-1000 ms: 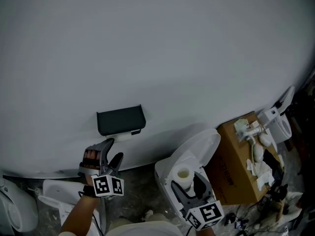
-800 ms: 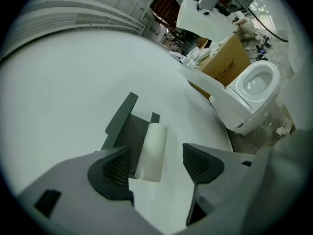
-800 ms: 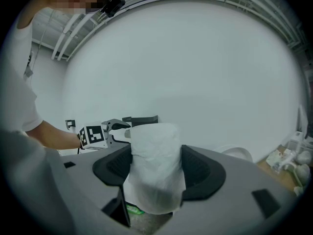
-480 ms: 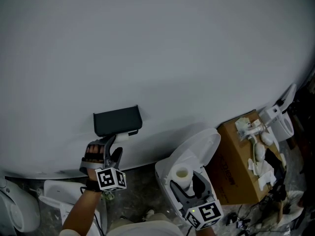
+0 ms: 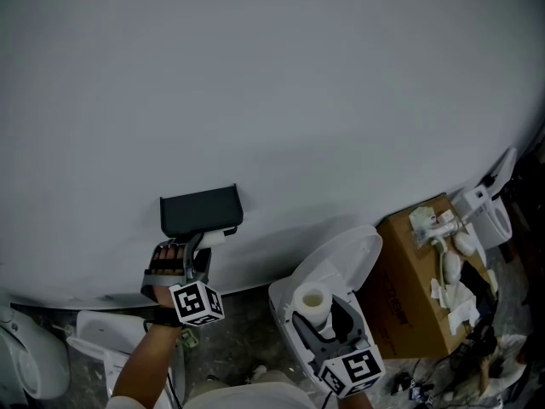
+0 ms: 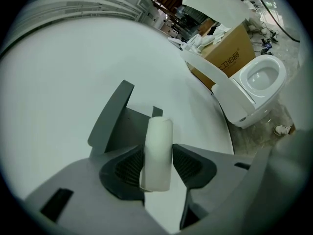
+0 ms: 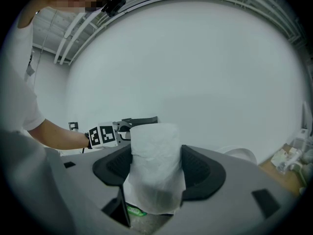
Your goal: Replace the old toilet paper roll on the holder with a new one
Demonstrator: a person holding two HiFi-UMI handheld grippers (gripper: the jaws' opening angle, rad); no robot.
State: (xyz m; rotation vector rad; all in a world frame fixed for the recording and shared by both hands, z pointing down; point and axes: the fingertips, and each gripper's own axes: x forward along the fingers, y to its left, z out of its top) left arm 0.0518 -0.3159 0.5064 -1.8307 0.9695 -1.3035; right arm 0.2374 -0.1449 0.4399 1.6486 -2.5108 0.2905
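Left tongs just clamped old roll at holder — right tongs pinch new roll by toilet.

The left gripper is smooth grey plastic. Its two jaws are wide and round at the tips. Each jaw has a dark pad on the inside, with lots of little ridges. A small dark slot sits in the grey part on one side.

The right gripper looks just the same: grey, with dark ridged pads.

Each gripper has a white cube on it with black square shapes, one on the left and one on the right.

The person wears a white shirt with a short sleeve. A black band goes round the left wrist.
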